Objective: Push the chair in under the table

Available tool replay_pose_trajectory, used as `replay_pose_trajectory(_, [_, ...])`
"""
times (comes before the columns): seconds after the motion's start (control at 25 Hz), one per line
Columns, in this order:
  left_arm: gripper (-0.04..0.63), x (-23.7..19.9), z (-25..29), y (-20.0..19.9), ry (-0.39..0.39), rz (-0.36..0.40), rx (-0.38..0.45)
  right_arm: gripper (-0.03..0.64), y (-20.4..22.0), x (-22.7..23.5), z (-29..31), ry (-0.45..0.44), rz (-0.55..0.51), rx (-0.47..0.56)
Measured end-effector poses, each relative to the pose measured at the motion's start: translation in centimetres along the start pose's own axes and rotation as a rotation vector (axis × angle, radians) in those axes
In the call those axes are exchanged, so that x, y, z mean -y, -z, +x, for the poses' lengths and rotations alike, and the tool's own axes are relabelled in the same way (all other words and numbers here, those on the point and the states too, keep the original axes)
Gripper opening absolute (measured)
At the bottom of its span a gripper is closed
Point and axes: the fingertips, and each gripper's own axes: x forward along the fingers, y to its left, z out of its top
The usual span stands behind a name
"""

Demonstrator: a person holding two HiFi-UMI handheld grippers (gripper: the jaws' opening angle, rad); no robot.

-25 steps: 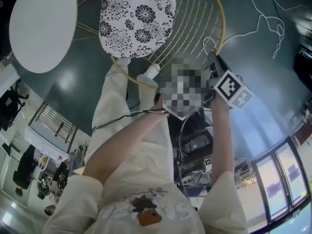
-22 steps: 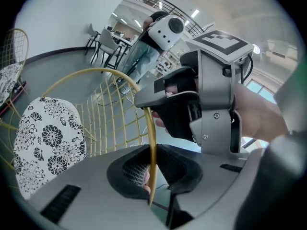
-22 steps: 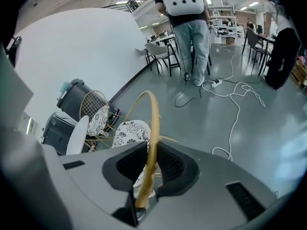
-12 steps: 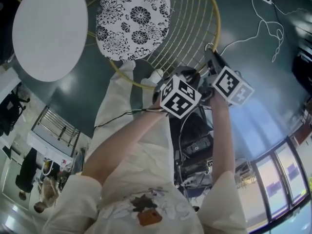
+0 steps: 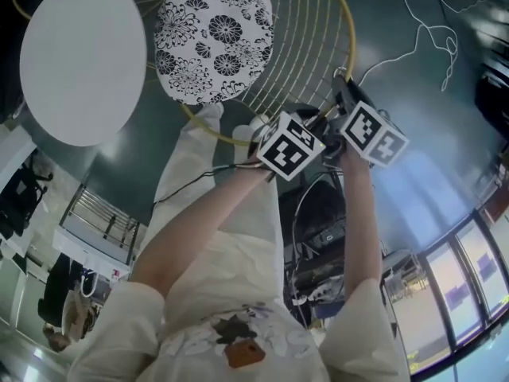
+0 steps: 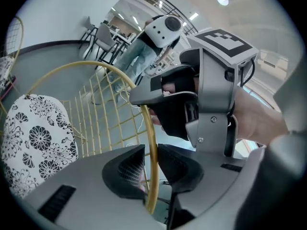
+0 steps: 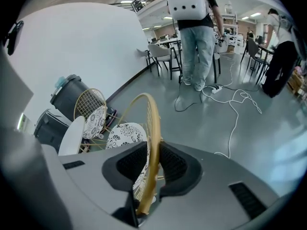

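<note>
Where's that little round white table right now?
In the head view, the table sits at the upper left, just left of the chair and its flowered cushion.

The head view looks steeply down onto the chair [image 5: 215, 46] and the worktop [image 5: 79, 62] at far left, while 2 close views behind the left tongs [image 6: 149, 169] and right tongs [image 7: 153, 164] look along their jaws, all 3 sharing that chair.

1. A white cable [image 7: 230, 128] is lying on the floor [image 7: 278, 128] ahead and right of the right tongs [image 7: 152, 164]
2. A person [image 7: 196, 37] wearing a white backpack [image 7: 188, 1] is standing farther ahead of them
3. Two dark bins [image 7: 72, 97] are sitting well to their left
</note>
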Motion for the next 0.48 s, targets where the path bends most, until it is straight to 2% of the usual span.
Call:
replay_pose_trajectory(0.08, [0.099,0.1,-0.5,0.3,0.021,0.043,-0.012,0.066,0.3,0.2,-0.6,0.029,0.03,0.023])
replay_pose_trajectory(0.2, [0.101,0.6,-1.6,0.4,0.016,0.087,-0.017,0.066,0.9,0.3,-1.8,0.056,0.075,0.049])
replay_pose_trajectory(0.4, [0.101,2.4,-2.5,1.3,0.006,0.111,-0.017,0.067,2.7,0.5,-4.2,0.071,0.099,0.058])
replay_pose_trajectory(0.48, [0.101,3.2,-3.2,1.6,-0.029,0.117,-0.004,0.066,3.5,0.1,-5.6,0.052,0.106,0.059])
